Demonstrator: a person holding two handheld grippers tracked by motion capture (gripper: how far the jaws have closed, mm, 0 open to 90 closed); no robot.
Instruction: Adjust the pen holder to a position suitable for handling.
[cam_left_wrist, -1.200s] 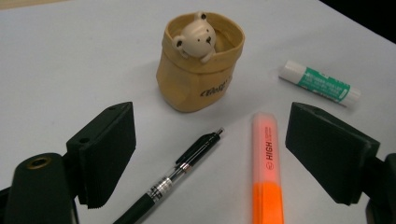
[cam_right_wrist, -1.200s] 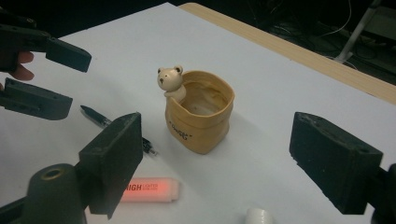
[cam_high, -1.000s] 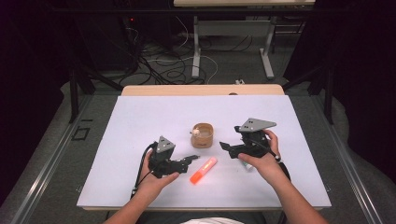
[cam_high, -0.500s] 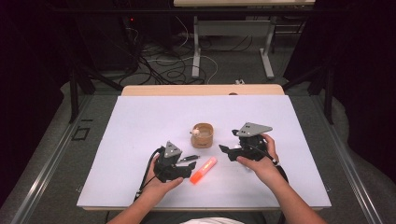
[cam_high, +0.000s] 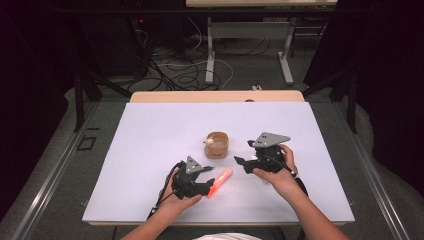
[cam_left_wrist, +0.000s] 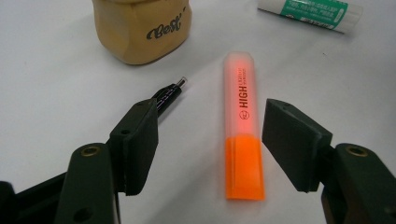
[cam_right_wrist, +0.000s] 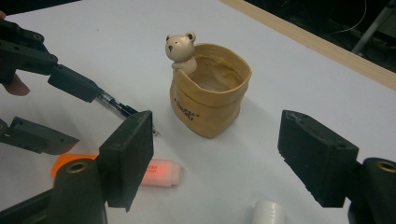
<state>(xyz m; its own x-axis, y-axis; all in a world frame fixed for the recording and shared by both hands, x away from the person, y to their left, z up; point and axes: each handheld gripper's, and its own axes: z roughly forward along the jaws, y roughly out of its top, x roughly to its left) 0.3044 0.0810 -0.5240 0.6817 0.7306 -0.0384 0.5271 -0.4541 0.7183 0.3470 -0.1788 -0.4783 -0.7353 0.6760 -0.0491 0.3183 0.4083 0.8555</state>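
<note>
On white table (cam_high: 150, 150), near front edge: orange highlighter (cam_left_wrist: 243, 126) lying flat between spread jaws of left gripper (cam_left_wrist: 210, 140), untouched, black pen (cam_left_wrist: 169, 93) just beside. Right gripper (cam_right_wrist: 219, 154) likewise released, aimed at tan bear pot (cam_right_wrist: 210, 93).

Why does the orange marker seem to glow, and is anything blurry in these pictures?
In the left gripper view the highlighter has a translucent cap that passes light, so it glows against the white table; that gripper's own close jaws look soft. In the high view the room beyond is dark, and the table is evenly bright, with faint shadows. In the right gripper view the bear pot is sharp.
</note>
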